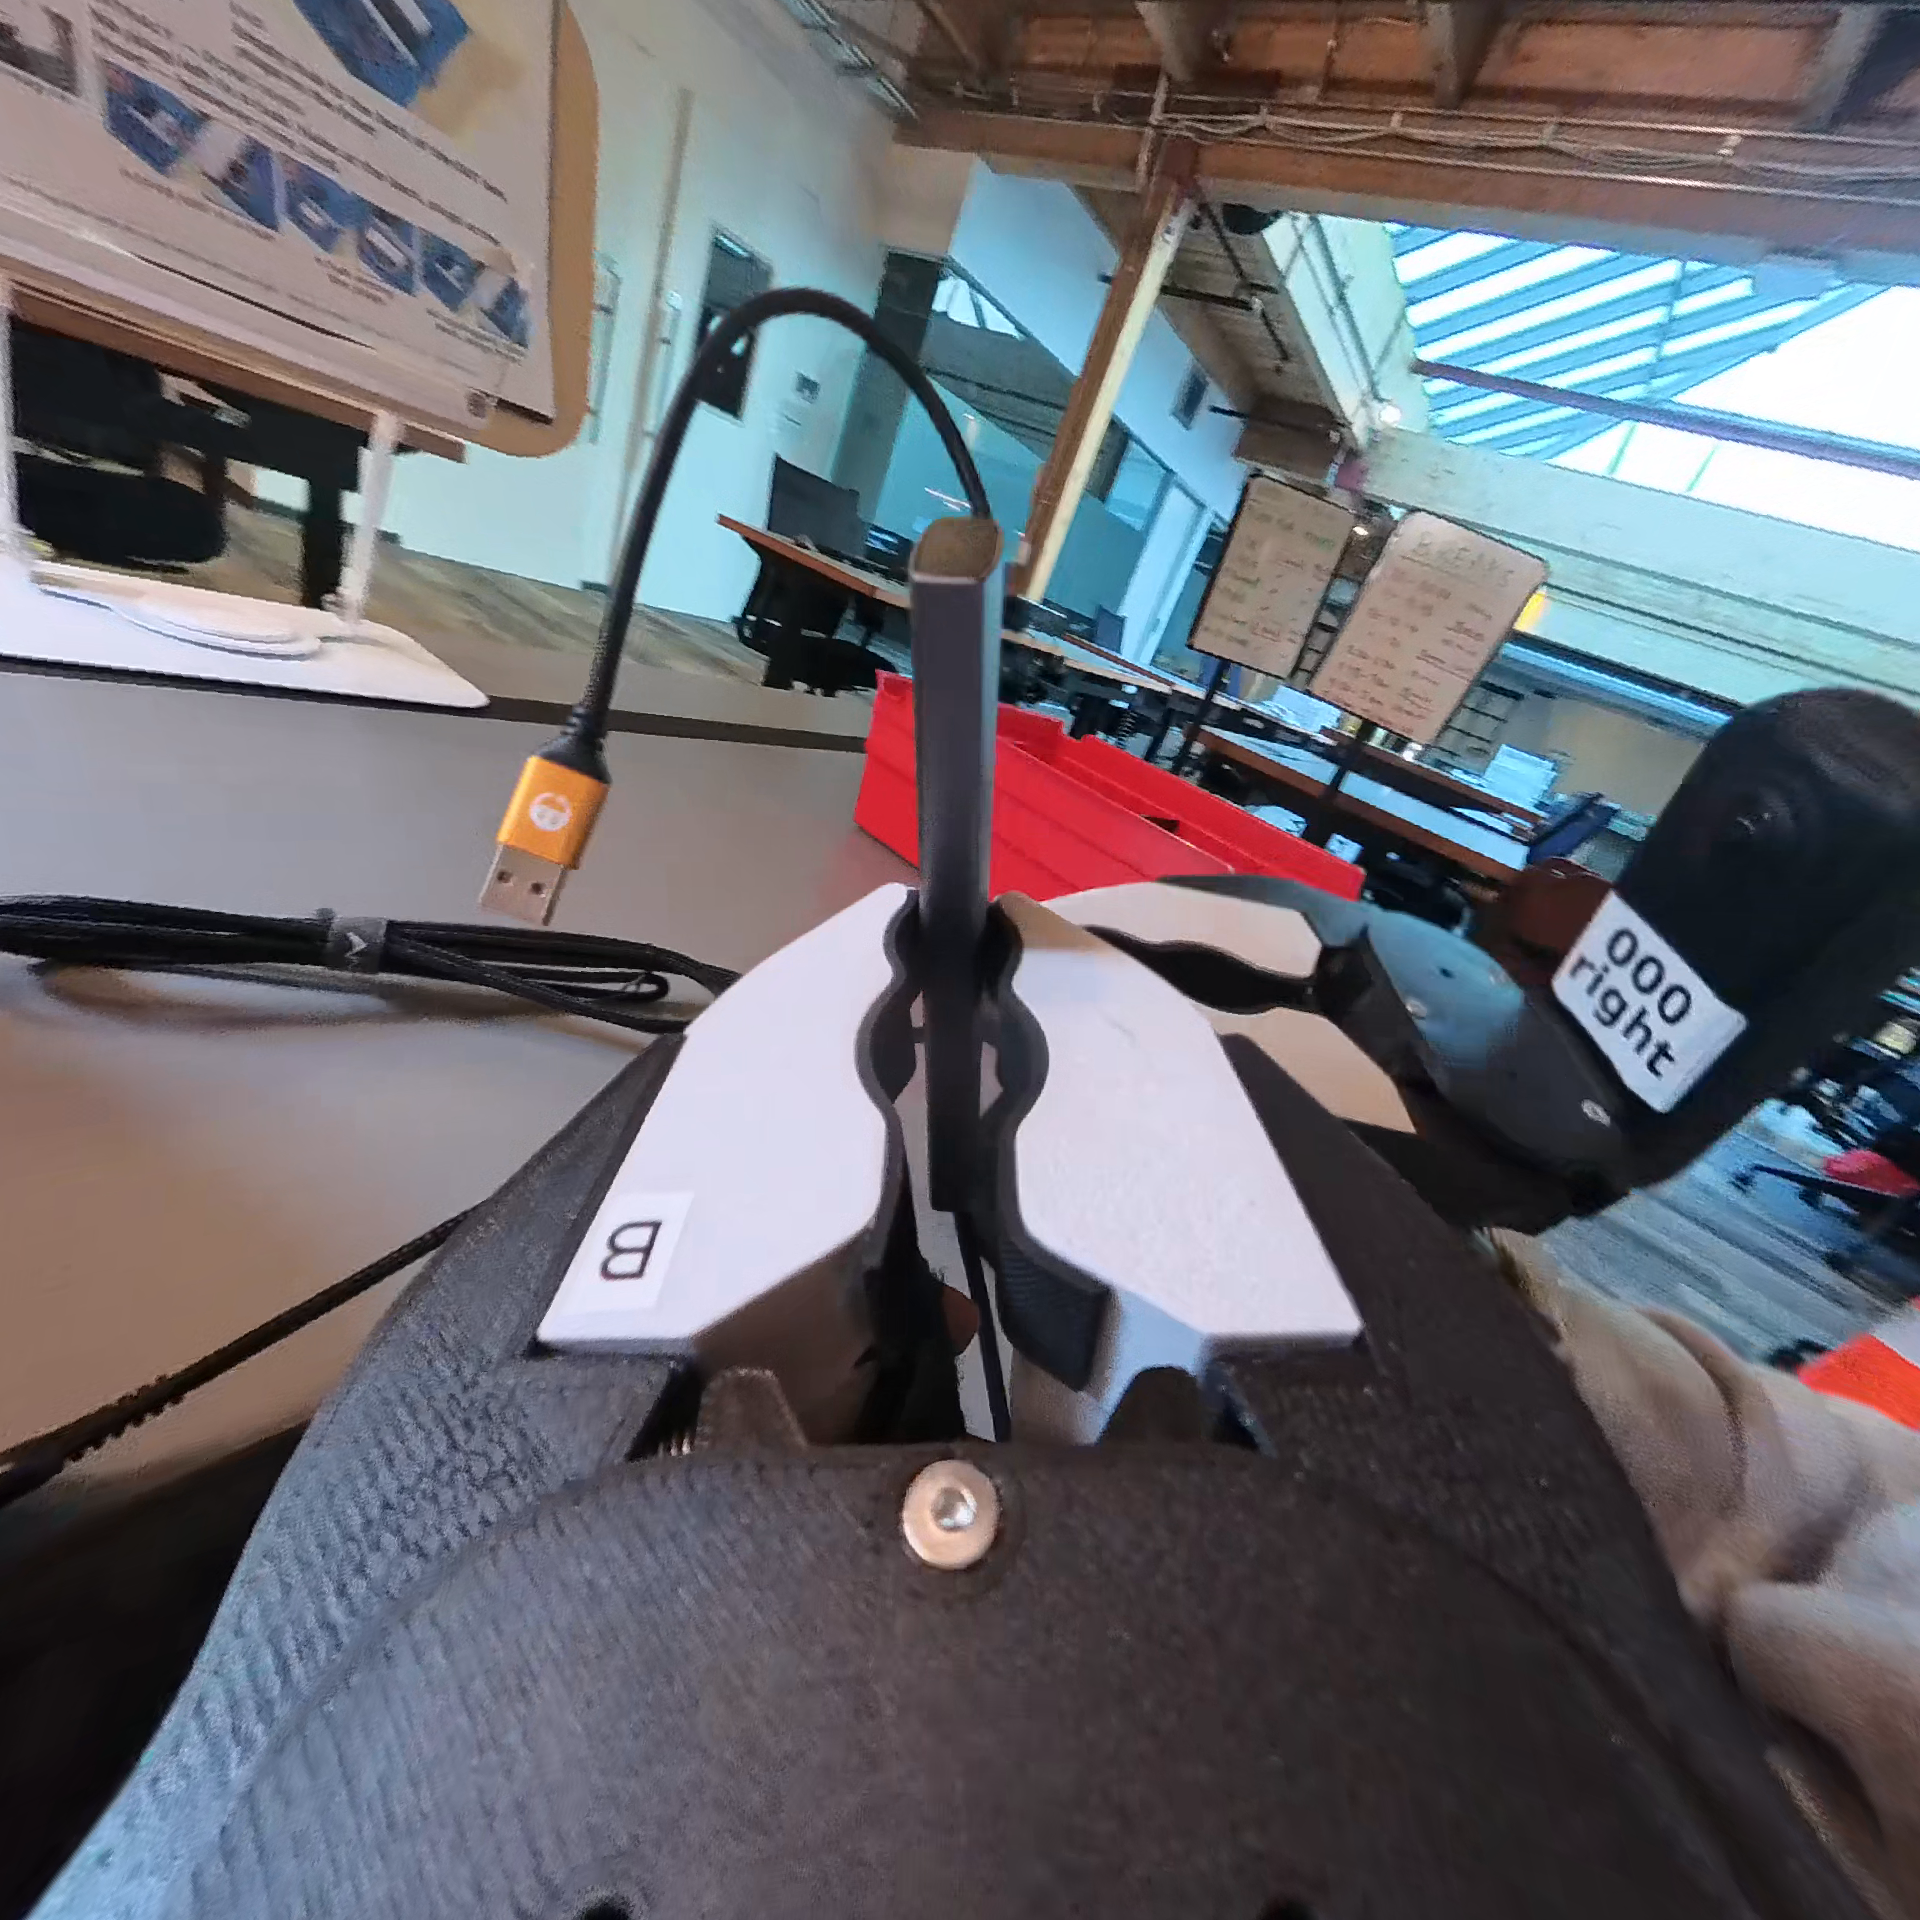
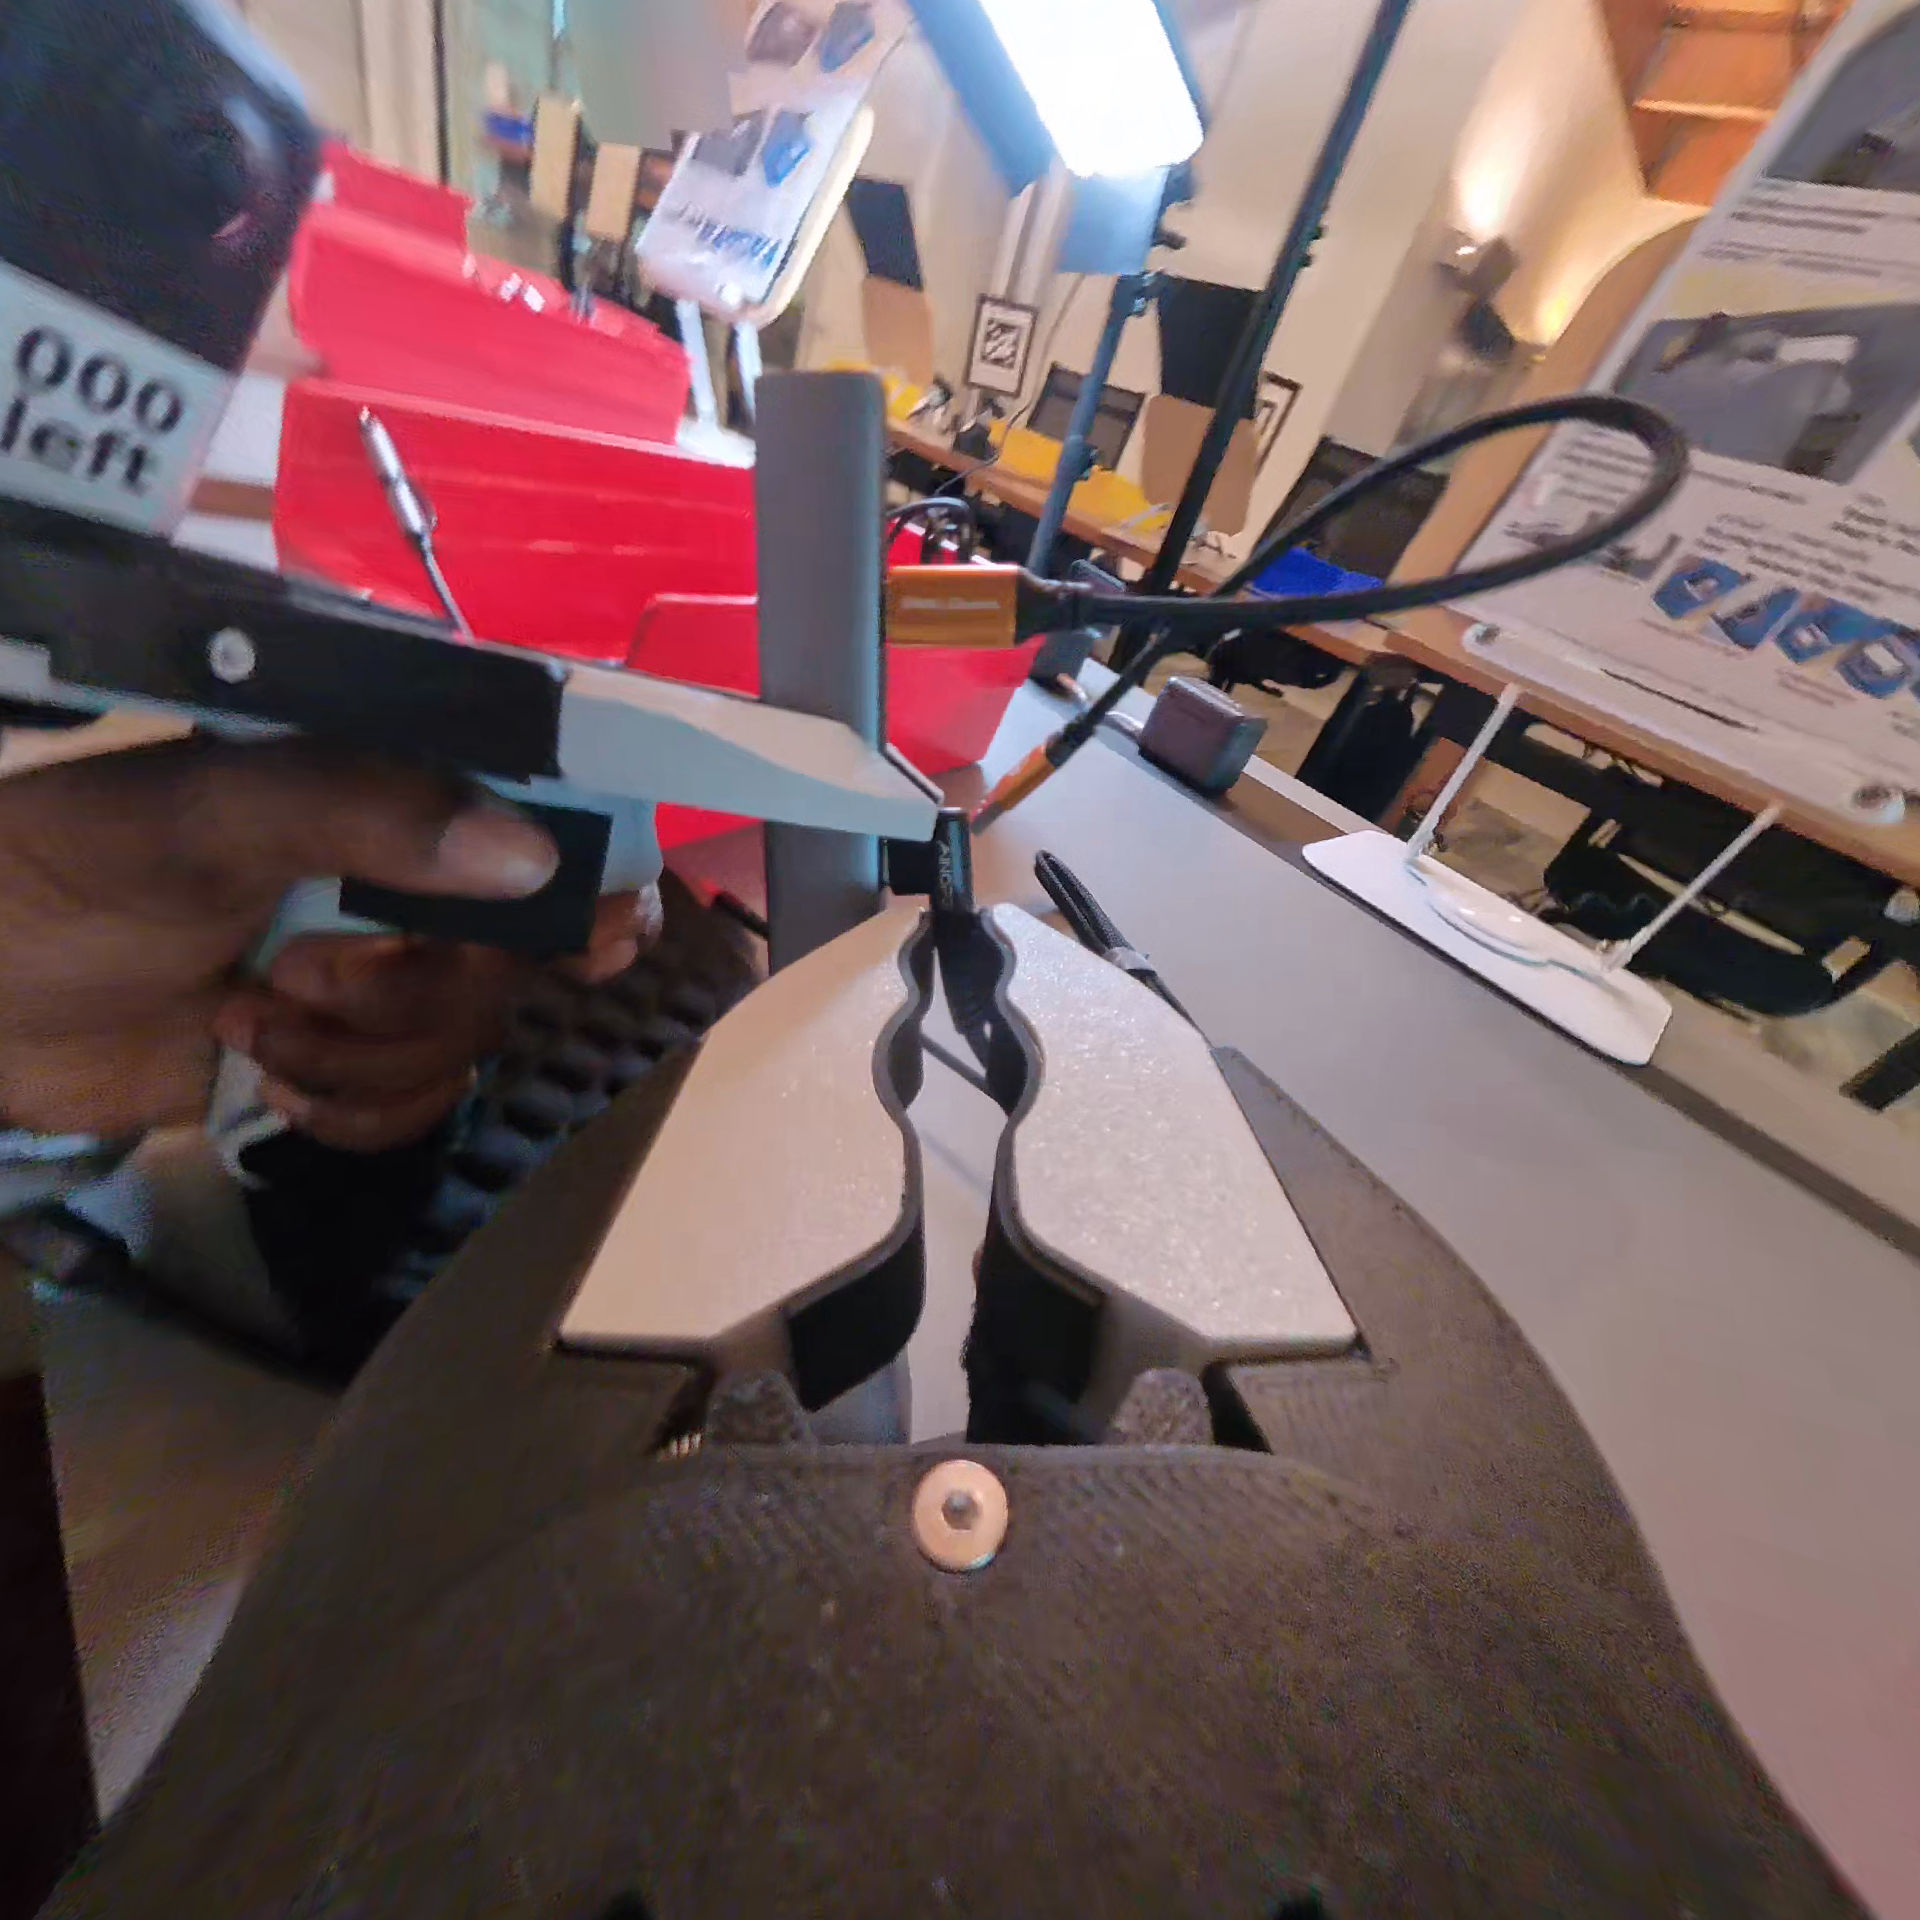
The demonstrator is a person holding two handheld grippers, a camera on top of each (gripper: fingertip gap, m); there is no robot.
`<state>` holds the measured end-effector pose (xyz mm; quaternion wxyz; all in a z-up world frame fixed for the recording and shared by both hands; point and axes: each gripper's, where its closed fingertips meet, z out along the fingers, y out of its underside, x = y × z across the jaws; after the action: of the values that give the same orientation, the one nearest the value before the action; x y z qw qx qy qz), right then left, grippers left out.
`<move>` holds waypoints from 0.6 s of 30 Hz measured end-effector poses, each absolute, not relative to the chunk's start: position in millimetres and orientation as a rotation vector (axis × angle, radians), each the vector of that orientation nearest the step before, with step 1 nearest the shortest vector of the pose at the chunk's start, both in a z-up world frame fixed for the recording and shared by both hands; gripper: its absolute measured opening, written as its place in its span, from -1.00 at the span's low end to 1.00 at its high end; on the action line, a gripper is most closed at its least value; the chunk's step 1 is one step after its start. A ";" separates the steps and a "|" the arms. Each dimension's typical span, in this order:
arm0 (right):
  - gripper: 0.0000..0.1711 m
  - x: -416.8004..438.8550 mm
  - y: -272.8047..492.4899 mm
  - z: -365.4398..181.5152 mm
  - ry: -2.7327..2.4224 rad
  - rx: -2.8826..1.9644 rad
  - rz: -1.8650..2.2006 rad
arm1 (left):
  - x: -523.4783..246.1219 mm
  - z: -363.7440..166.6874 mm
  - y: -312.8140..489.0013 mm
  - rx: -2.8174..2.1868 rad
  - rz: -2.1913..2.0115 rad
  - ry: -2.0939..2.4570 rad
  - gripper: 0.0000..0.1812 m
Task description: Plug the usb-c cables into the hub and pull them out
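My left gripper is shut on the dark grey hub, which stands upright between its fingers. The hub's own cable loops over to an orange USB-A plug that hangs free. My right gripper is shut on a black usb-c plug. The plug's tip meets the side of the hub, just under the left gripper. I cannot tell how deep the plug sits. The right gripper also shows in the left wrist view, close at the hub's right.
Red bins stand behind the hub and also show in the right wrist view. A bundle of black cable lies on the grey table. A sign on a white stand, a small grey block and a person's hand are nearby.
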<state>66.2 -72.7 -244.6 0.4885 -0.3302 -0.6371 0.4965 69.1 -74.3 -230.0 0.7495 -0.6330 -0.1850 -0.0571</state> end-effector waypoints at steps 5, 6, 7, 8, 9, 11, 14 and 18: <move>-0.94 63.7 4.2 -200.3 -1.135 -1.076 1.306 | 87.7 -230.8 -74.5 -1.362 -0.093 -0.398 -0.87; -0.92 66.4 16.5 -190.3 -1.145 -1.078 1.370 | 83.9 -225.3 -77.6 -1.342 -0.066 -0.402 -0.88; -0.93 70.7 23.2 -181.3 -1.155 -1.054 1.394 | 75.2 -220.1 -82.4 -1.312 -0.052 -0.425 -0.88; -0.92 74.8 25.2 -174.3 -1.182 -1.030 1.400 | 66.8 -218.2 -85.7 -1.300 -0.054 -0.437 -0.88; -0.92 79.5 23.4 -164.5 -1.204 -0.992 1.438 | 60.6 -219.7 -86.5 -1.306 -0.062 -0.441 -0.88; -0.92 87.6 33.3 -136.0 -1.157 -0.942 1.487 | 52.2 -221.3 -88.6 -1.277 -0.085 -0.474 -0.88; -0.92 88.5 48.6 -88.6 -1.131 -0.846 1.554 | 47.6 -223.0 -91.0 -1.254 -0.113 -0.505 -0.88; -0.92 80.8 54.2 -17.9 -1.165 -0.693 1.551 | 48.8 -219.9 -96.3 -1.209 -0.111 -0.492 -0.88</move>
<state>80.8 54.2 -17.9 0.5147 -0.2883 -0.4850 0.6455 48.8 -96.3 -219.9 0.7931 -0.5621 -0.2287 -0.0515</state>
